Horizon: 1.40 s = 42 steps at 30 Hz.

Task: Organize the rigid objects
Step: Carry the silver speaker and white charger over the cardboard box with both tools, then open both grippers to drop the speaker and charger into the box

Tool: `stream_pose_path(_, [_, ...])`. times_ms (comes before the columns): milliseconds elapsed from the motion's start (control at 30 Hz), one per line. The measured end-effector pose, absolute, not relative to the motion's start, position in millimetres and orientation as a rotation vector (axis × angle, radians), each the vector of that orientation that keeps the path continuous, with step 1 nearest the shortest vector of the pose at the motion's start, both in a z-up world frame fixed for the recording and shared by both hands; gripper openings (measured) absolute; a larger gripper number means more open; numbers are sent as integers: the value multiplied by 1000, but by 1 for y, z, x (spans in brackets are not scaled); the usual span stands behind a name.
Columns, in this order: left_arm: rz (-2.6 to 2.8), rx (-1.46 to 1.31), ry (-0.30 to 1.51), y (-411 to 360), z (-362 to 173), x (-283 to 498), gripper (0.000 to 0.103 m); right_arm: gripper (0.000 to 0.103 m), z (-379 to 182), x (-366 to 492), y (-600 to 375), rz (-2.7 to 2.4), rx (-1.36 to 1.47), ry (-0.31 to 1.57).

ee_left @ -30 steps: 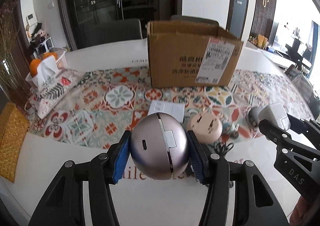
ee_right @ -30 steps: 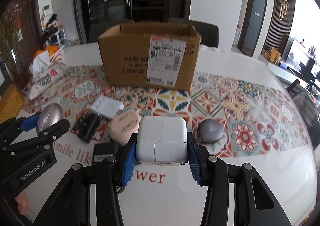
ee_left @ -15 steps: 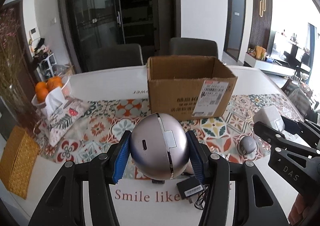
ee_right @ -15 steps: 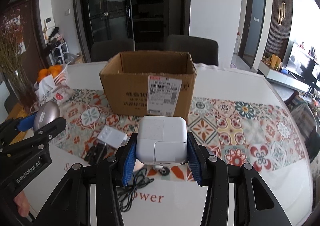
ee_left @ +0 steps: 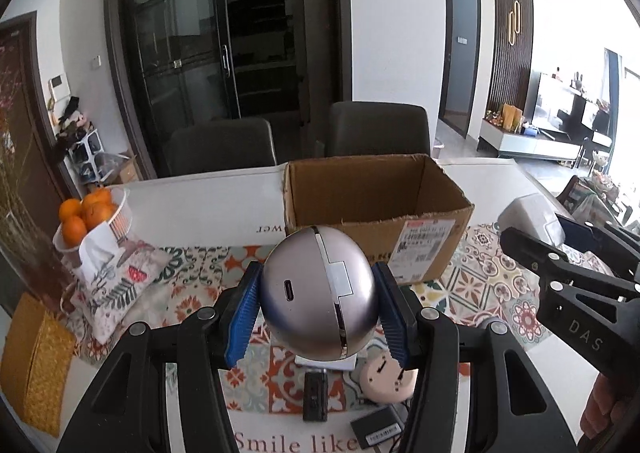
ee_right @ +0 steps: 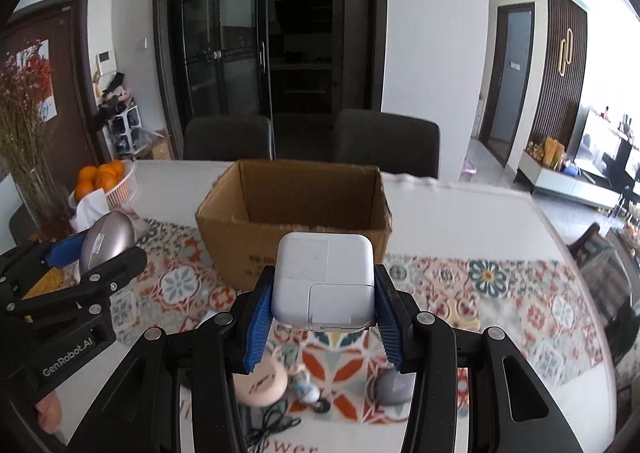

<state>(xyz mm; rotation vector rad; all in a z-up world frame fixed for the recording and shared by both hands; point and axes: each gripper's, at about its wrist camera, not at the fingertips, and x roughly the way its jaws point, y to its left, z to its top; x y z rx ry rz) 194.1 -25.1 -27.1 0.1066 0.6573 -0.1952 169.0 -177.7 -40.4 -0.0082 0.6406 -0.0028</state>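
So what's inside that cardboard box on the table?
The cardboard box is open on top and only its bare inner walls show. Its floor stays hidden behind the front wall and the white charger, so contents are unknown.

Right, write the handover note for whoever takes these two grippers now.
Left gripper: shut on the silver round case, held above the table.
Right gripper: shut on the white power adapter, also in the air.
Cardboard box: open, just ahead of both; nothing visible inside it.
Left: drop both in, then fetch the pink round case, grey mouse-shaped item, black items and cable from the patterned mat.
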Motion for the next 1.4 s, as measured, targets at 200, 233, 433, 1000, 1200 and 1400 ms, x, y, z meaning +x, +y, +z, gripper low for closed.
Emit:
stream_pose_path(200, [-196,106,665,-30,-19,224,54,47,-31,201,-180,9,-21,651])
stream_pose_path(233, [-198,110,664,-32,-18,230,54,47,-30,206,-181,11,-23,653])
stream_pose_path(433, [-229,112,678,-42,-7,261,54,47,-20,238,-188,22,-15,683])
stream_pose_path(1000, [-234,142,835,-69,-23,347,54,47,-41,332,-212,56,13,874])
stream_pose_path(1200, [-231,140,899,-70,-42,371,54,39,-56,354,-212,45,-10,922])
stream_pose_path(1400, [-243,136,929,-77,-52,379,54,39,-61,360,-217,27,-15,939])
